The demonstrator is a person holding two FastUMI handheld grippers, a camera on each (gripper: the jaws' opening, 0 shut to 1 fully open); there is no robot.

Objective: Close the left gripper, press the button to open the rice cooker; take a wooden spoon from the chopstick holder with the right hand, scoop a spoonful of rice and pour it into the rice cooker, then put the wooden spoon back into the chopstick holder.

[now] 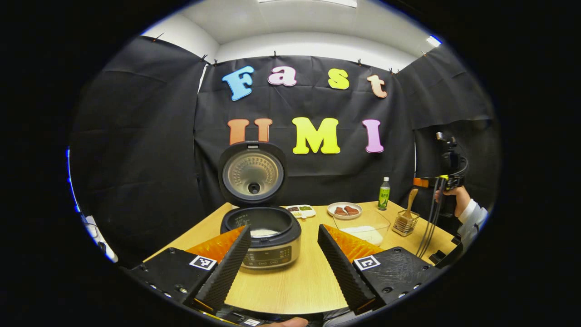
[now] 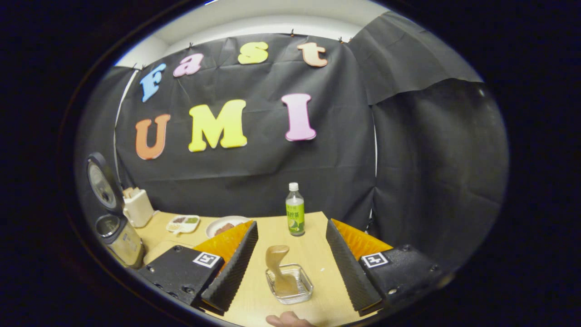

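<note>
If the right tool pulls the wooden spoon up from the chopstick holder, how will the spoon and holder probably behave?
The wooden spoon looks rigid, so it should not bend. The chopstick holder looks small and light, so it may lift or tip with the spoon. The spoon stands loosely and may lean when touched.

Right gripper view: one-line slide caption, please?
Open right tool poised above the wooden spoon standing in its chopstick holder, green bottle behind.

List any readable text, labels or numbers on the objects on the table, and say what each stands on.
None can be read.
Bottle label: print is there, too small to read.
Rice cooker front panel: markings too blurred to read.
Square tags on the left gripper and right gripper: black-and-white patterns, no words.
</note>
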